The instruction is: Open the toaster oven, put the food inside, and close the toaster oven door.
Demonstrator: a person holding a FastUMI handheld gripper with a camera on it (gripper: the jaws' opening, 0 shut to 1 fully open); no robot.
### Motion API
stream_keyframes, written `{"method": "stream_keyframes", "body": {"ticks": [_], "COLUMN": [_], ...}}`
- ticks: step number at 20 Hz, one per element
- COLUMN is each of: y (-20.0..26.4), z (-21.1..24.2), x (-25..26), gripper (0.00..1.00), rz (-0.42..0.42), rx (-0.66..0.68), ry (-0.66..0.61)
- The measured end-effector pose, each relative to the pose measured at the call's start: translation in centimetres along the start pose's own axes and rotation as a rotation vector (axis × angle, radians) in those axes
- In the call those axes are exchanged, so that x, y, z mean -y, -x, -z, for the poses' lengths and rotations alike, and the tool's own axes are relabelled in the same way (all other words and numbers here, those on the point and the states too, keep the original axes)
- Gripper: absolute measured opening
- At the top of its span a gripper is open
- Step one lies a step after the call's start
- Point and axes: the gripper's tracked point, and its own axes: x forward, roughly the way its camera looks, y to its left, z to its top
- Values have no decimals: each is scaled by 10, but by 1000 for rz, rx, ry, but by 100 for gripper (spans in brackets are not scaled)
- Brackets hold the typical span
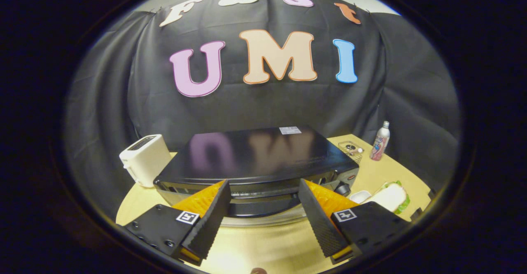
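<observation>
Tool agape before toaster oven

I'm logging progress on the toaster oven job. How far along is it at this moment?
Nothing looks done yet: the toaster oven has its door up and shut. In hand: the gripper is open, its fingers spread on either side of the door's top edge, holding nothing. Left: pull the door down, fetch the sandwich lying on the table right of the oven, put it inside, then close the door.
</observation>
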Motion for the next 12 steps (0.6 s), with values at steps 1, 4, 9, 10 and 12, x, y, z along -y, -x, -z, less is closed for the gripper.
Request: {"method": "stream_keyframes", "body": {"ticks": [1,4,9,10,12], "y": [3,14,28,31,40], "z": [1,9,20,24,33], "x": [1,3,6,7,9], "gripper": [100,100,100,100,100], "rz": [1,3,4,4,8], "rx": [-1,-10,-27,-36,-62], "ry": [-1,-6,-8,-13,-18]}}
